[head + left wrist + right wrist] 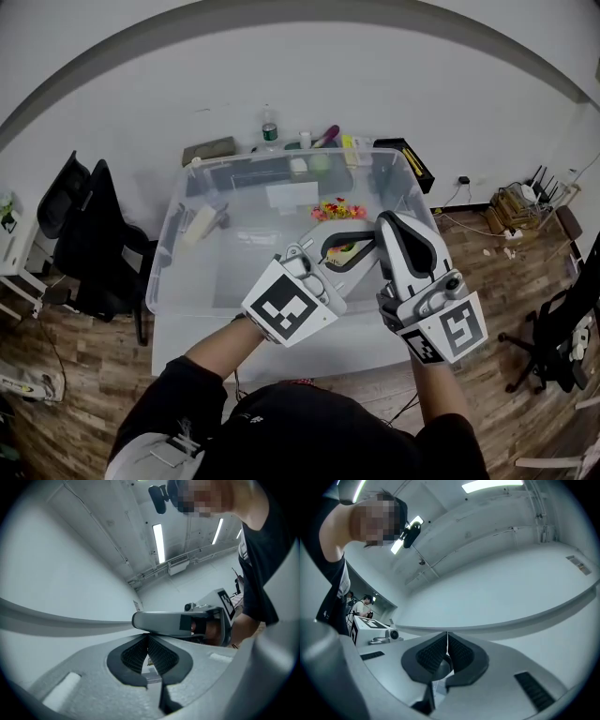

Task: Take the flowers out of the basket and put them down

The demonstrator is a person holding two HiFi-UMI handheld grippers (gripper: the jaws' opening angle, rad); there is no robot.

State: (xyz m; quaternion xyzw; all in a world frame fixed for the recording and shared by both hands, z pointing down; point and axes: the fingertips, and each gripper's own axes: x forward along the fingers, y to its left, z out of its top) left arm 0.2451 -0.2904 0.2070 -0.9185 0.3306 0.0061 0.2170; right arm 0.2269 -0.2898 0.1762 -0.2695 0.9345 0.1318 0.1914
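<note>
Flowers (338,209), as far as I can judge from the head view, are the small pink, yellow and red cluster lying on the floor of the clear plastic bin (174,246), just beyond what looks like the basket (330,246) with its dark arched handle. A bit more colour shows inside that handle's loop, but it is too small for me to name. Both tools hang above the near side of the bin, the left gripper (302,255) beside the handle and the right gripper (388,223) to its right, neither touching anything. In the left gripper view the ribbed pads are pressed flat together with nothing between them. They face a bare wall and ceiling lights, with the other tool crossing just ahead, so no flowers show here. The right gripper view gives the same reading: jaws clenched on nothing, aimed up at the wall. I expect the flowers to be very light, soft and easy to crush or shed, and likely to tangle with each other. My plan would be to open one tool, come down on the stems or the base of the bunch rather than the petals, and close gently while the other tool steadies the basket by its handle.
</note>
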